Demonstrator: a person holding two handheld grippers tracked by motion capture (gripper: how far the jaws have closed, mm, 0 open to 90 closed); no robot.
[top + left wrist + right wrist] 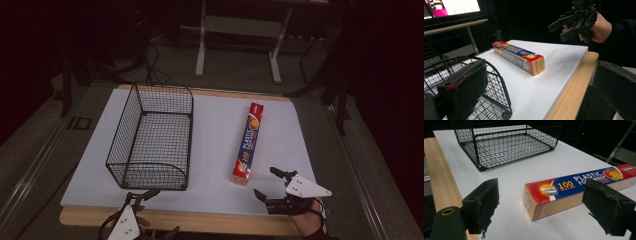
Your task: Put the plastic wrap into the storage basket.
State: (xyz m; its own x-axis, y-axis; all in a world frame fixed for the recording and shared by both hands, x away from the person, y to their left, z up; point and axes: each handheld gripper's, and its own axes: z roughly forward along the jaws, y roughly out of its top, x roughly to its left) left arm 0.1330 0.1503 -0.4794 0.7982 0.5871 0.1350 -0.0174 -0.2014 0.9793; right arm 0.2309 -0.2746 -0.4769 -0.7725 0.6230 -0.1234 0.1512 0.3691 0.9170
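A long red and blue box of plastic wrap (248,142) lies flat on the white mat, right of centre, its near end toward me. An empty black wire basket (150,137) stands at the left. My right gripper (265,181) is open, just to the right of the box's near end and not touching it. In the right gripper view the box (574,187) lies ahead, between the wide-apart jaws of this gripper (545,205). My left gripper (162,212) is open at the table's front edge, by the basket's near corner (494,82).
The white mat (215,195) covers a wooden table whose bare edge (200,222) runs along the front. A grey desk frame (237,30) and cables stand on the floor behind. A lit monitor (451,7) appears in the left gripper view, as does the right hand with its gripper (574,21).
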